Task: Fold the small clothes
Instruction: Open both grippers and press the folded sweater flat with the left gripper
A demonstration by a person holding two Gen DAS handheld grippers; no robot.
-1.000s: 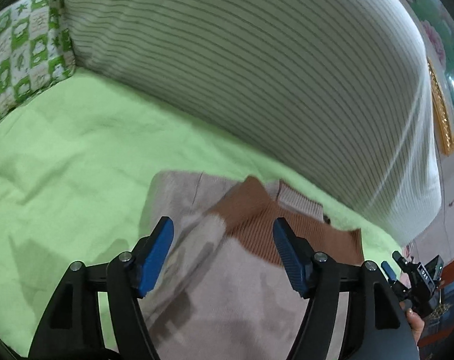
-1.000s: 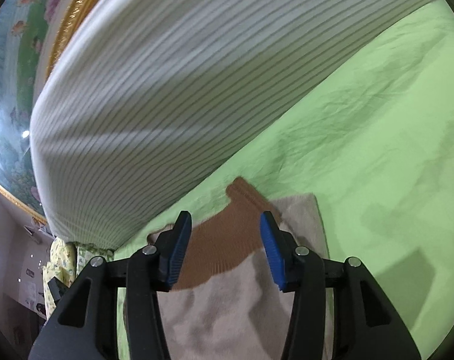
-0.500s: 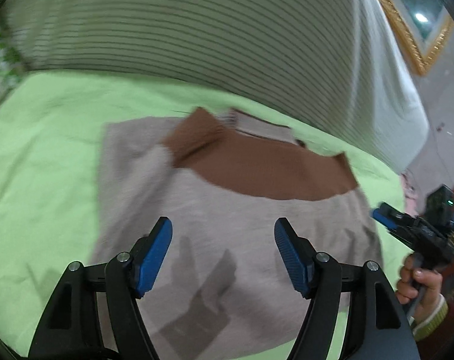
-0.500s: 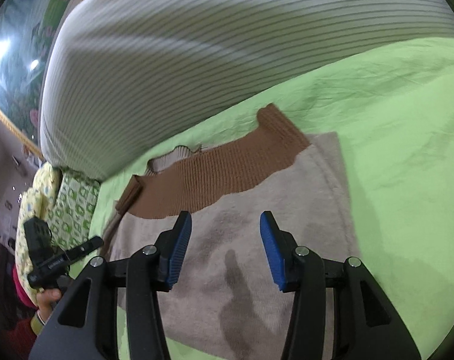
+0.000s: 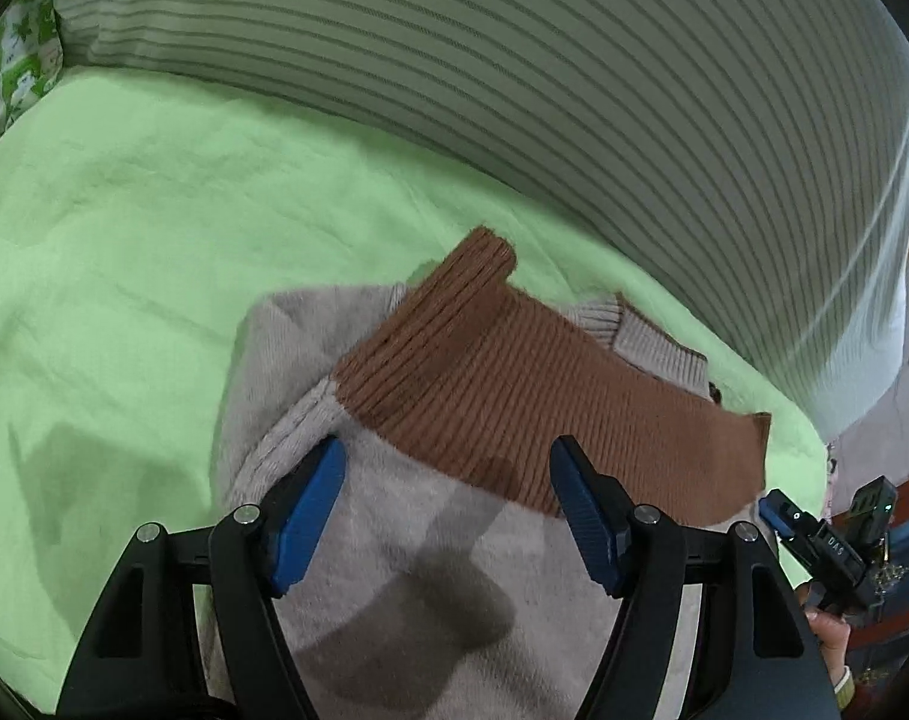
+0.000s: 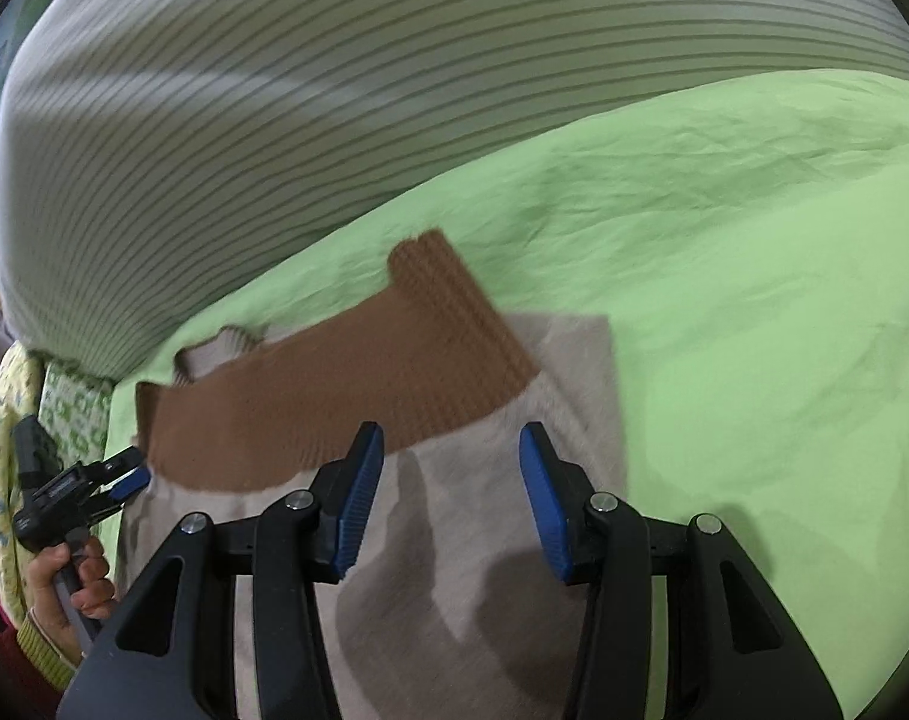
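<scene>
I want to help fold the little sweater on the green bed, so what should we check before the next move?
1. Beige knit sweater with brown ribbed band lying flat on the light green bedsheet: ok.
2. Left tool open, nothing pinched between its blue pads: ok.
3. Right tool open and empty, above the sweater: ok.
4. Brown band's corner near the striped white cushion smooth: not ok, one end sticks out past the beige part.
5. Sweater's near edge in view: cannot tell, the tools hide it.
6. Bedsheet beside the sweater free for folding: ok.
</scene>
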